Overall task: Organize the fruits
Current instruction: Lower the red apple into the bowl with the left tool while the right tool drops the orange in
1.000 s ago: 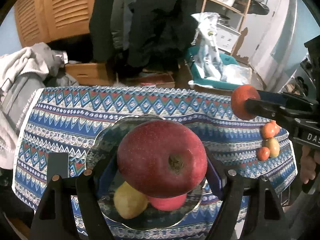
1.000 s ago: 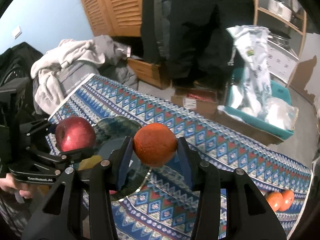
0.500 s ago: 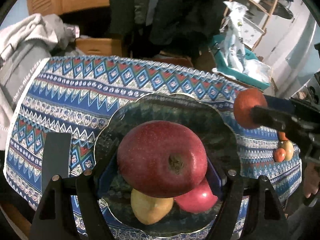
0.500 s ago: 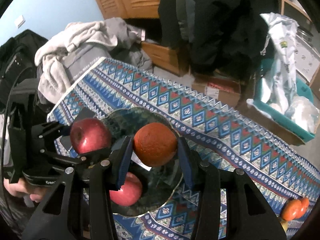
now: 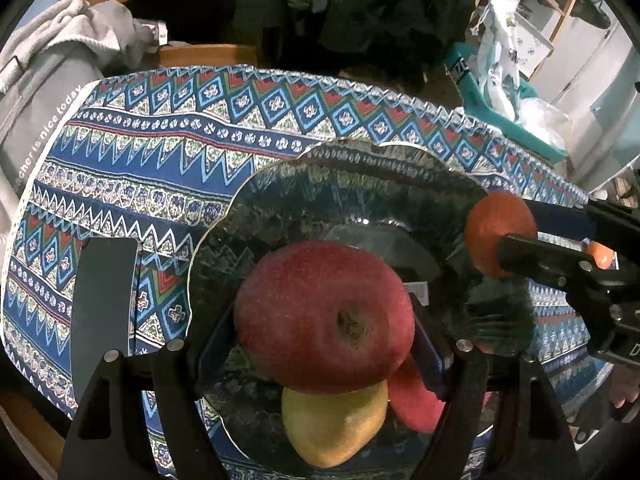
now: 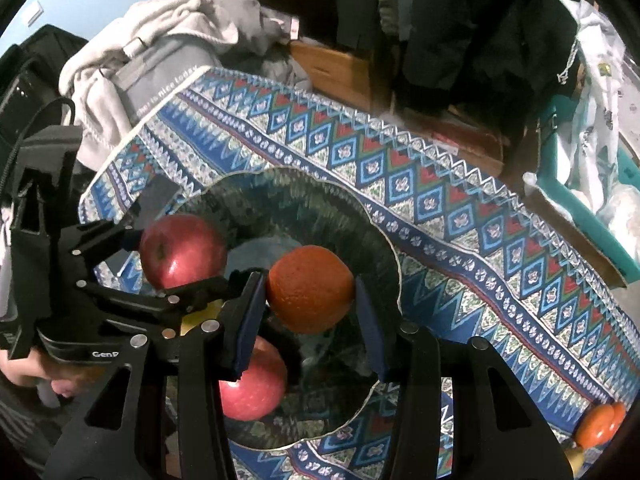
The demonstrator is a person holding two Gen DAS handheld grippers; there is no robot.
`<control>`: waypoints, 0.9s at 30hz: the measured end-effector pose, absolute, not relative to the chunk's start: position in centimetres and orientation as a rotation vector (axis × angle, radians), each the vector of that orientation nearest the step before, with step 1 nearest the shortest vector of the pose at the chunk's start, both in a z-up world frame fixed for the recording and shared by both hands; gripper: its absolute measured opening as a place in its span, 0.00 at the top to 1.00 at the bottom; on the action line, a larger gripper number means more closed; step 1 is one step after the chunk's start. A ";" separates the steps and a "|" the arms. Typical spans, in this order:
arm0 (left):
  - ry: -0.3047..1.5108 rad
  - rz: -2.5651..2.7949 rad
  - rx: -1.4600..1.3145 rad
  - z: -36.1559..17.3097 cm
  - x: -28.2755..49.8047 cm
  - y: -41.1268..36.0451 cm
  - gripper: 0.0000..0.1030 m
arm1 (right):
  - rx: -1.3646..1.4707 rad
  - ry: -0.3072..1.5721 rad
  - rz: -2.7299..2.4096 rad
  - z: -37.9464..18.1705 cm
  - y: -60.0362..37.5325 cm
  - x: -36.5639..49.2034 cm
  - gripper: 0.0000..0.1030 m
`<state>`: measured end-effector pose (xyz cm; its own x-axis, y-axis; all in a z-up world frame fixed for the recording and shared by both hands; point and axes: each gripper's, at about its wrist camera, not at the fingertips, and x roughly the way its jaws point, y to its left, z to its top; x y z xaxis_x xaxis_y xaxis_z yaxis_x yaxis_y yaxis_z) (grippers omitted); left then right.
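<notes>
The left gripper [image 5: 324,316] holds a big red apple [image 5: 324,316] tight between its pads, right over the dark glass plate [image 5: 280,200]. The right gripper [image 6: 310,290] squeezes an orange [image 6: 310,290] above the same plate. On the plate lie a yellow fruit [image 5: 334,428] and a pink-red apple [image 6: 252,384] (side by side). The plate sits on a blue patterned cloth [image 5: 160,152]. More small orange fruits [image 6: 600,420] wait far off near the cloth's edge.

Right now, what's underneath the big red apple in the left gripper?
Under the red apple lies the glass plate, holding a yellow fruit and another red fruit. The apple covers part of both.
</notes>
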<state>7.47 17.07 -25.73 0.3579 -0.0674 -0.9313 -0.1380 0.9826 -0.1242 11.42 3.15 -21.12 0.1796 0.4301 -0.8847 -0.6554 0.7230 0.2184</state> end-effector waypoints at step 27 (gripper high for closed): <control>1.237 0.051 -0.212 -26.6 7.1 17.4 0.28 | -0.258 1.274 0.754 -26.3 4.2 11.1 0.56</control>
